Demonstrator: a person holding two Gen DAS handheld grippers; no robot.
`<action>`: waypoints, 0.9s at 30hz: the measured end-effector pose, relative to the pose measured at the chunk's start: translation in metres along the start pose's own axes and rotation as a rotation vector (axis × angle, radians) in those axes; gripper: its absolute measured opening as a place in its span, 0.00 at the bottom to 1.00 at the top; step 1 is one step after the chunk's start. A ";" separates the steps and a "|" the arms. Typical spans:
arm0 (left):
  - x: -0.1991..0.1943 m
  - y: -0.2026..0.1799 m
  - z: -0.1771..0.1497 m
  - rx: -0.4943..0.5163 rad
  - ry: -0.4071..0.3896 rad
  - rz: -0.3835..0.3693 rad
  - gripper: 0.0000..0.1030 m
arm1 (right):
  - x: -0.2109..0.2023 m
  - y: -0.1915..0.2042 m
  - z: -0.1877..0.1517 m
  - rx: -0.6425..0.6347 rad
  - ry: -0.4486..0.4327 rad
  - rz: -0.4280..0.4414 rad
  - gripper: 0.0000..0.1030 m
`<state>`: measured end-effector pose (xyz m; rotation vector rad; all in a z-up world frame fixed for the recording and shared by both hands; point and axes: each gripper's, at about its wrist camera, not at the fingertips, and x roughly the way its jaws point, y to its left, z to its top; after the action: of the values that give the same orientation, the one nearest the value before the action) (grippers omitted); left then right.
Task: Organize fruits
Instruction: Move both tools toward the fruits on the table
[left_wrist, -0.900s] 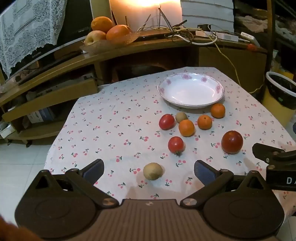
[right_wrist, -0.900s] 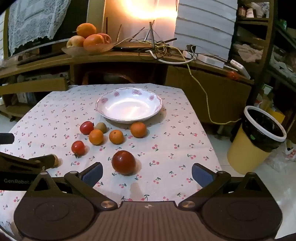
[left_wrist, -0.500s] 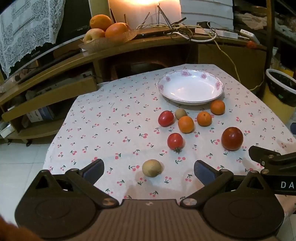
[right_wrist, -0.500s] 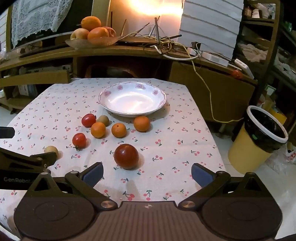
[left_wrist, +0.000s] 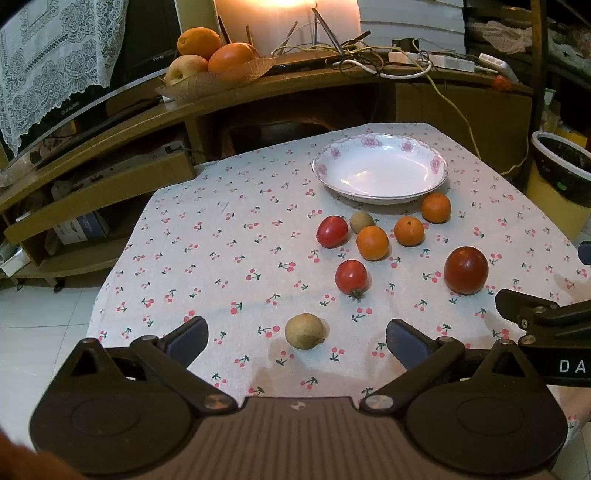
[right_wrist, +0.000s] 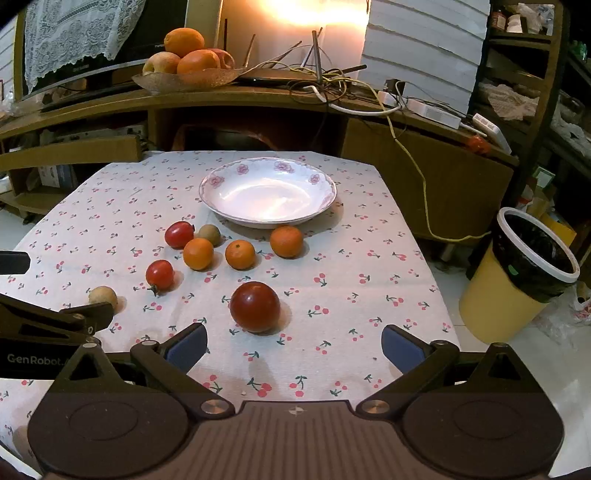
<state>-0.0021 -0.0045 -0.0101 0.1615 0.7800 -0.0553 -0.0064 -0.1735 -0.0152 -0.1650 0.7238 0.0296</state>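
The left claw (left_wrist: 297, 341) hangs wide above the cherry-print cloth on the desk (left_wrist: 207, 251), a small tan round fruit (left_wrist: 305, 331) lying between its blue fingertips (left_wrist: 187, 338). The right claw (right_wrist: 291, 347) is wide too, with a large dark red tomato (right_wrist: 255, 306) just ahead at 11 o'clock. At 12 o'clock sits the white floral-rimmed bowl (right_wrist: 236, 170), holding nothing; three small oranges (right_wrist: 240, 254), two little red tomatoes (right_wrist: 160, 274) and another tan fruit (right_wrist: 209, 234) lie near it.

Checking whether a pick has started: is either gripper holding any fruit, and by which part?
Nothing is held. The left gripper and right gripper are both open, with every fruit lying on the tablecloth.
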 end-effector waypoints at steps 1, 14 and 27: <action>0.000 0.000 0.000 0.000 0.001 0.001 1.00 | 0.000 0.000 0.000 0.000 0.001 0.000 0.96; 0.000 -0.002 0.000 0.010 0.002 0.004 1.00 | 0.003 0.002 -0.002 -0.001 0.010 0.006 0.93; 0.004 0.000 -0.005 0.018 0.002 -0.003 1.00 | 0.006 0.002 -0.002 -0.003 0.023 0.025 0.91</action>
<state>-0.0025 -0.0037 -0.0163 0.1774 0.7825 -0.0653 -0.0035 -0.1723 -0.0211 -0.1596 0.7491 0.0525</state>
